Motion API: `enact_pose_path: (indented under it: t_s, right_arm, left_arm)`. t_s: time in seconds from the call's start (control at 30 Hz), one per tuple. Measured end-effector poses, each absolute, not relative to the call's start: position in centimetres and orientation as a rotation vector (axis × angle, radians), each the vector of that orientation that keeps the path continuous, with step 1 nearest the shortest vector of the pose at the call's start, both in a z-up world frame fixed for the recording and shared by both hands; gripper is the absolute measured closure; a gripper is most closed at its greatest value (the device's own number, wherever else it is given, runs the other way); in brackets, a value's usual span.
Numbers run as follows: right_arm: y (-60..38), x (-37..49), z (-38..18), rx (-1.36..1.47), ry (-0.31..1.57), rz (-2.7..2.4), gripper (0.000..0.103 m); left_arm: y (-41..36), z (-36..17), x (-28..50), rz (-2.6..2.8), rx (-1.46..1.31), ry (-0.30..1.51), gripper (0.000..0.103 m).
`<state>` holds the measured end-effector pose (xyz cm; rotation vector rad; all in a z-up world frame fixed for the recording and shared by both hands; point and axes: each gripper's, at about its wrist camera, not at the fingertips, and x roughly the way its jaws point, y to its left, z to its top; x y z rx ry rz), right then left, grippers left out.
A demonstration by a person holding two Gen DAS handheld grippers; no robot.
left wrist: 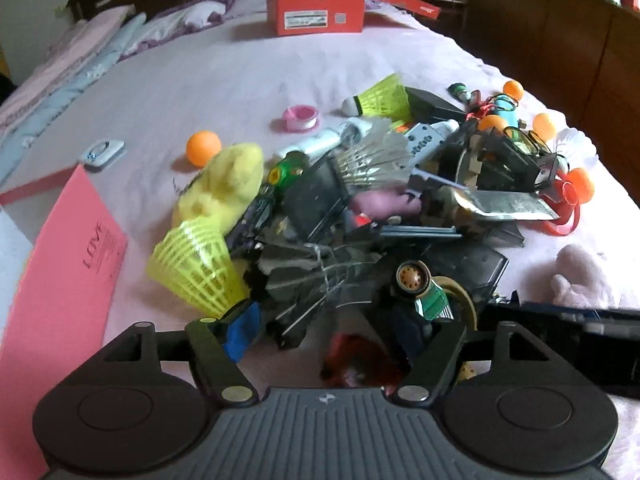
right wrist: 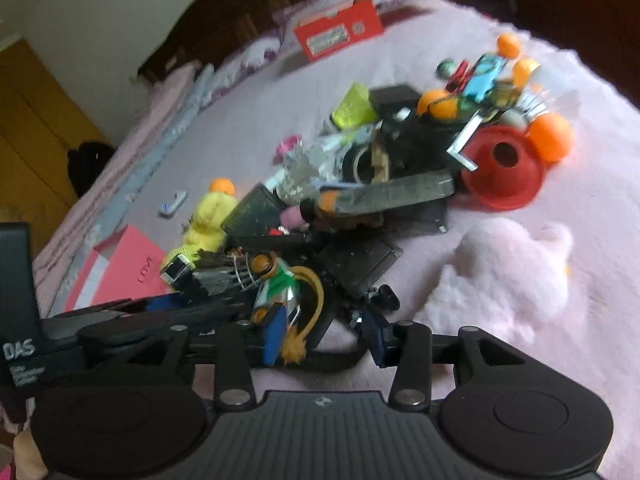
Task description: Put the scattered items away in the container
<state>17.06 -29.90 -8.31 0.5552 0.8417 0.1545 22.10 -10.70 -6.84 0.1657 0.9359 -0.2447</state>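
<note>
I had both grippers over the pile on the bed. My left gripper stood wide, my right gripper narrower; neither held anything. The red box sat far behind.

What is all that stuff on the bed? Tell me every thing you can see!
bed cover: one, pale pink, under everything
shoebox: one, red, open, far end of the bed
ping-pong balls: at least five, orange, one left of the pile, others at its right end
plastic shuttlecocks: two, yellow-green, near left and far side of the pile
fluffy chick: one, yellow, left of the pile
tape roll: one, pink, behind the pile
card: one, pink, left edge
cone: one, red, right of the pile
plush toy: one, pale pink, near right
left gripper: black, open
right gripper: black, open over clutter
</note>
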Motion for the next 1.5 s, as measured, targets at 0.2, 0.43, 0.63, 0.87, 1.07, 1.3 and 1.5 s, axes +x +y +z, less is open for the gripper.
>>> enact_pose_path:
  t_s: [0.2,0.43,0.63,0.87,1.07,1.3,1.5]
  right_arm:
    - [-28.8,18.7,-8.8,0.462,0.874,0.223,0.071]
    - [-29.5,17.3,-9.4,0.484,0.873,0.23,0.072]
    - [-28.9,16.5,-10.5,0.463,0.886,0.225,0.073]
    - [-27.5,16.8,-11.0,0.384,0.881,0.206,0.074]
    - [-27.9,16.0,-10.8,0.397,0.858,0.214,0.073]
    - [-27.9,15.3,-11.4,0.416,0.829,0.206,0.071]
    - [-26.8,15.8,-11.5,0.342,0.821,0.211,0.073]
  left_arm:
    - [-9.1,-7.5,22.1,-0.28,0.054,0.971,0.03]
    - [-8.3,-6.7,21.4,-0.323,-0.046,0.965,0.025]
    - [-10.5,-7.0,21.5,-0.269,0.108,0.94,0.023]
    - [-10.0,-8.2,22.3,-0.255,0.131,0.996,0.012]
    - [-7.2,-8.1,21.6,-0.306,-0.086,1.048,0.012]
    - [-11.1,-6.8,20.8,-0.258,0.189,0.915,0.014]
    - [-11.2,-7.4,22.7,-0.242,0.197,0.981,0.011]
